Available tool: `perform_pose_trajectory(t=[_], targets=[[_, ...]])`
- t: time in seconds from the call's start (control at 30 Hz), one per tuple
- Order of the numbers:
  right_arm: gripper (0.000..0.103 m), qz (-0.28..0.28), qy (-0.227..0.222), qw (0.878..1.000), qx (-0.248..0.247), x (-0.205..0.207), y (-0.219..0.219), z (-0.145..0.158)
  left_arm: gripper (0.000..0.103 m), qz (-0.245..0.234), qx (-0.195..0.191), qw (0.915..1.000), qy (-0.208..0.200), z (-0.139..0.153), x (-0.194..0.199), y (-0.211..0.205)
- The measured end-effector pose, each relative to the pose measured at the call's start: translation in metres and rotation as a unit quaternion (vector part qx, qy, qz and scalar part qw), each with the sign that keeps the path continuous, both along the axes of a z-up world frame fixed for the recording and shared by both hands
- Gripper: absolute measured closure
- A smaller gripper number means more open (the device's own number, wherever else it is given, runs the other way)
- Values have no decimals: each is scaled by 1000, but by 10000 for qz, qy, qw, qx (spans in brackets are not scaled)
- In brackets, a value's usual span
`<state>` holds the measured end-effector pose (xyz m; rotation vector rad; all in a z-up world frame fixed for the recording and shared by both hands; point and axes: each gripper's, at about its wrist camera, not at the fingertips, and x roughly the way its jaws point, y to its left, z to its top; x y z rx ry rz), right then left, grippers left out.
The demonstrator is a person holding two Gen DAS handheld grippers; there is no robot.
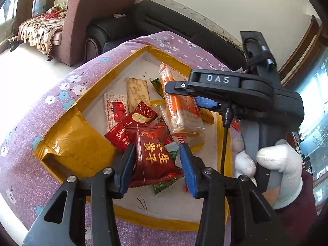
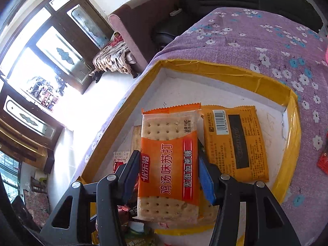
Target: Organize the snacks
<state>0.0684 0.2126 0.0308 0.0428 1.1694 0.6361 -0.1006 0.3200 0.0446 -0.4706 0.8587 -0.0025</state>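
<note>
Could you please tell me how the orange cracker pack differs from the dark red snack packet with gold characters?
The orange cracker pack is long and block-shaped, with clear ends showing crackers; the dark red snack packet is a flat, opaque foil pouch. The right gripper is closed on the cracker pack, while the red packet sits between the open left gripper fingers. Both are sealed and over the yellow-rimmed tray.

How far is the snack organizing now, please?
Nothing looks sorted yet: the packets lie jumbled in the tray. In hand: the right gripper holds the orange cracker pack; the left gripper brackets the red packet, jaws open. The yellow packet and others remain.
</note>
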Motion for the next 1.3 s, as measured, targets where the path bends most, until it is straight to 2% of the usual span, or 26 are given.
perform_pose_trajectory(t=[0.1, 0.27, 0.43, 0.5, 0.57, 0.6, 0.77, 1.0, 1.3], targets=[[46, -122, -40, 9999, 97, 9, 3, 0, 56, 2, 66, 10000, -50, 6, -5, 0], [44, -283, 34, 9981, 540, 8, -12, 13, 46, 60, 277, 9995, -151, 16, -15, -5], [41, -421, -330, 9962, 685, -18, -43, 42, 42, 170, 663, 9973, -277, 29, -25, -17], [39, -501, -552, 9951, 657, -36, -62, 53, 39, 263, 967, 9942, -382, 37, -31, -26], [38, -596, -777, 9934, 603, -57, -81, 60, 30, 420, 1305, 9894, -484, 45, -37, -34], [38, -682, -898, 9921, 542, -69, -93, 62, 29, 523, 1500, 9857, -565, 51, -41, -39], [37, -1112, -1226, 9848, 518, -115, -146, 65, 21, 691, 1946, 9746, -866, 70, -57, -61], [34, -1270, -1804, 9751, 247, -176, -182, 77, 20, 660, 2164, 9692, -973, 85, -78, -89], [29, -1129, -2086, 9713, 170, -217, -187, 83, 20, 688, 2374, 9600, -1314, 103, -104, -115]])
